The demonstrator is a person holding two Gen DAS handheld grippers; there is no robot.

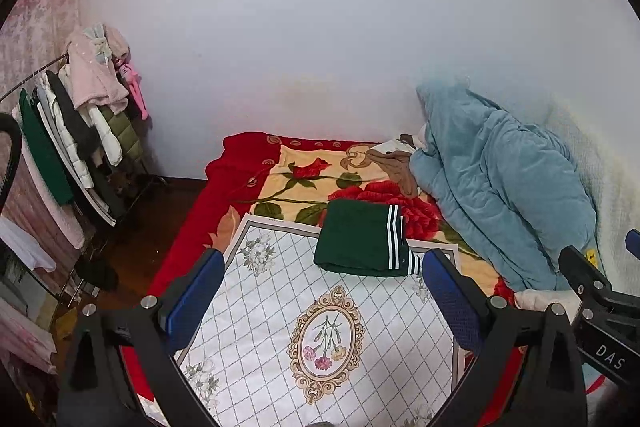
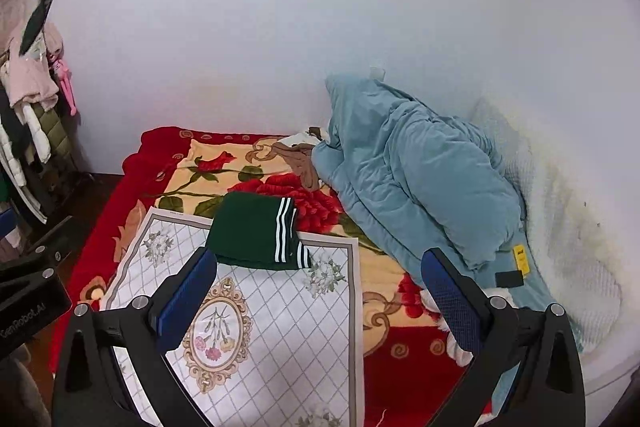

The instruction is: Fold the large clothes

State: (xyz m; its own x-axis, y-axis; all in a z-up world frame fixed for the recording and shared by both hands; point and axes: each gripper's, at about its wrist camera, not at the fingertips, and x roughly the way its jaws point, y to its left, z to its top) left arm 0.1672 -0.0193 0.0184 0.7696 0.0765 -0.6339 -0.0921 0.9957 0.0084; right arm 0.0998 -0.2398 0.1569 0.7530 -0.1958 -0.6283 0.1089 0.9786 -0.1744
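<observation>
A dark green garment [image 1: 360, 239] with white stripes lies folded into a neat rectangle at the far edge of a white floral mat [image 1: 280, 307] on the bed. It also shows in the right wrist view [image 2: 252, 233] on the same mat [image 2: 256, 327]. My left gripper [image 1: 320, 291] is open and empty, held above the mat short of the garment. My right gripper [image 2: 320, 287] is open and empty, also above the mat's near side. The right gripper's body shows at the right edge of the left wrist view [image 1: 600, 307].
The bed has a red rose blanket [image 1: 304, 175]. A bunched light blue duvet [image 1: 500, 179] lies at the right against the wall, with a brown cloth [image 1: 392, 163] beside it. A clothes rack [image 1: 72, 131] with hanging coats stands at the left on the floor.
</observation>
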